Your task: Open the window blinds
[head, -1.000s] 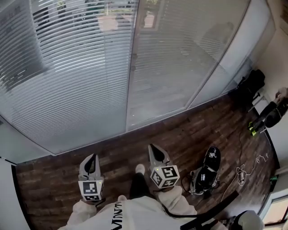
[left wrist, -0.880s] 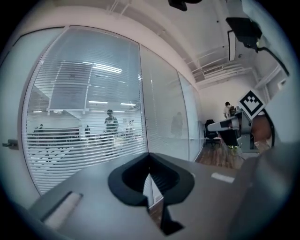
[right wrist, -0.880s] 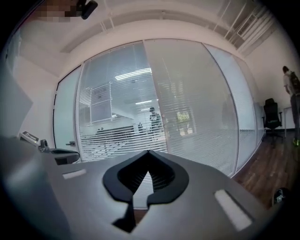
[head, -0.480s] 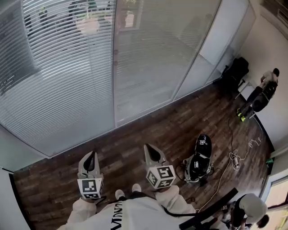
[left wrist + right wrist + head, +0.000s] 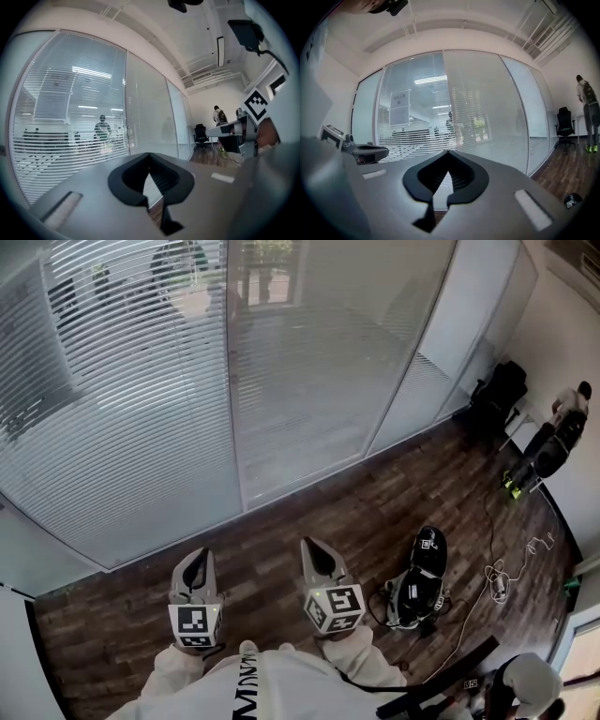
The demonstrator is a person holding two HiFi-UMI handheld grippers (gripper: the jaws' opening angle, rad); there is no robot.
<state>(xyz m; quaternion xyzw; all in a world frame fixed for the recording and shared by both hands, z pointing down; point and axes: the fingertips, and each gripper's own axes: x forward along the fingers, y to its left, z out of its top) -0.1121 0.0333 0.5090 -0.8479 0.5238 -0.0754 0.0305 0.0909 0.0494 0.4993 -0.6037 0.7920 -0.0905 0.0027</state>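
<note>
Three tall glazed panels fill the far side of the room, each covered by blinds (image 5: 131, 399) whose slats run level, left to right. On the left panel the slats let an office beyond show through in stripes; the middle and right panels read as closed. An upright post (image 5: 234, 427) divides the left panel from the middle one. No cord or wand for working the slats can be made out in any view.

Dark wood floor (image 5: 309, 507) lies as a bare strip between the blinds and the person. A black bag (image 5: 417, 582) sits on it near and to the right, with a pale cable (image 5: 497, 582) trailing beside it.

Both tools are held low at the near edge, pointing at the glass and well apart from it. The left gripper (image 5: 197, 563) faces the left panel; its jaws are closed tip to tip on nothing. The right gripper (image 5: 314, 554) faces the middle panel, its jaws likewise pressed together and empty.

So the blinds lie straight ahead of both hands, about equally far from each. The dividing post stands between the two, a little closer to the left one, which makes that hand the likelier to reach any control hanging there.
</note>
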